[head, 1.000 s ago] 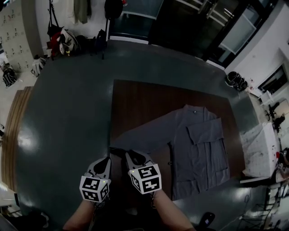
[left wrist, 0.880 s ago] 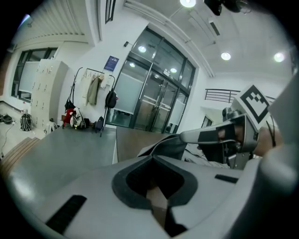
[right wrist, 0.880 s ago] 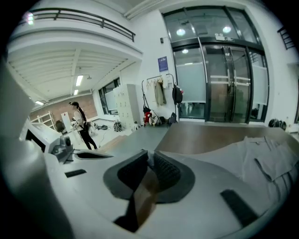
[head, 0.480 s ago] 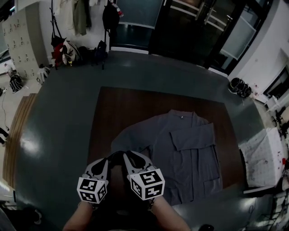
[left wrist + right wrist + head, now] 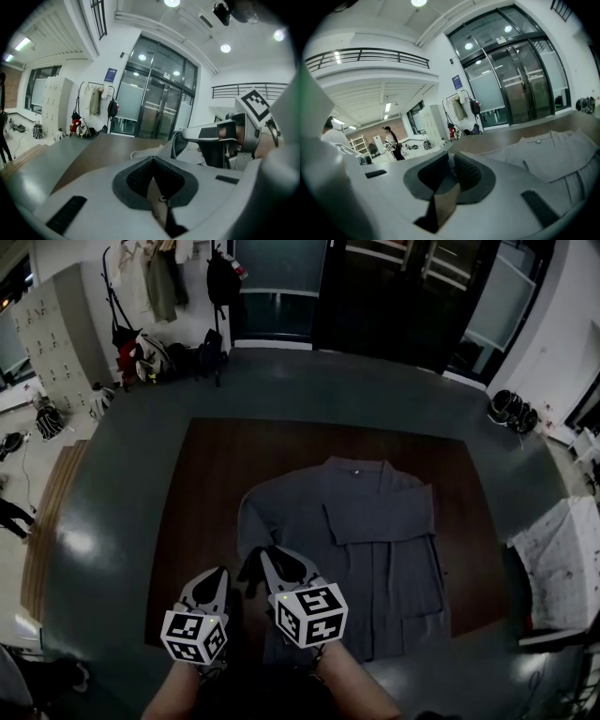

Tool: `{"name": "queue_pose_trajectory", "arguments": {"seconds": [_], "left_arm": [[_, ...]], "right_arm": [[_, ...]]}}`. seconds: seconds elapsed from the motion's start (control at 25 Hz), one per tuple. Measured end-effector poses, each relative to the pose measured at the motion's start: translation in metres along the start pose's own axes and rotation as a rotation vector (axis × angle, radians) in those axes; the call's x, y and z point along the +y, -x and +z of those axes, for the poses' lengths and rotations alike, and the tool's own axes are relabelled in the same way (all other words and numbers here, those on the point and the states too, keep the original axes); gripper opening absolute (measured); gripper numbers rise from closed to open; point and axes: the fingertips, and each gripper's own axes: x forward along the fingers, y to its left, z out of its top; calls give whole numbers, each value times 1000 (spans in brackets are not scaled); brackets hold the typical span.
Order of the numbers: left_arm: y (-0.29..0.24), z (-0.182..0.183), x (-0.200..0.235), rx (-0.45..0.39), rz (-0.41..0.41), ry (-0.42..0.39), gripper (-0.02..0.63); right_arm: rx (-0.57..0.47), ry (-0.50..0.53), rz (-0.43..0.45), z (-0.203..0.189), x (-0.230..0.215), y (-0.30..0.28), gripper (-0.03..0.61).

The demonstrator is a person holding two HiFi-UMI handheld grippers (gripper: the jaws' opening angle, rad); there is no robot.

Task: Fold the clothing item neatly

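Grey shirt (image 5: 375, 549) is lying at desk (image 5: 206, 484) centre | right gripper (image 5: 451, 171) is clamping its sleeve (image 5: 251, 526) towards near edge | left gripper (image 5: 151, 169) is pressing jaws fully together

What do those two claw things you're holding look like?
The left gripper and right gripper are light grey, with pointed jaws lined with dark, bumpy pads. Each carries a white cube printed with black square markers. The forearms behind them are bare, no sleeves.

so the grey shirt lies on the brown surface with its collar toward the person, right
Not quite. The grey shirt does lie on the brown surface, but its collar is at the far side, away from the person and toward the glass doors. The head view shows it.
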Motion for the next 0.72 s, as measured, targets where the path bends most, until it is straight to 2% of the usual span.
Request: {"name": "queue_pose_trajectory", "arguments": {"seconds": [0.2,0.4,0.52,0.72], "left_arm": [[6,-10,-19,14,-11,11,8],[7,-11,-21,12,-32,14,8],[4,-3,-26,-4,-64,14,8],[-3,18,-34,-50,-127,-74,8]], "right_arm": [[19,-20,-26,-13,-19,12,34],[42,-14,-37,-20,-22,14,34],[24,2,-37,-6,-20,20,34],[-29,24,-91,31,-33,28,34]]}}
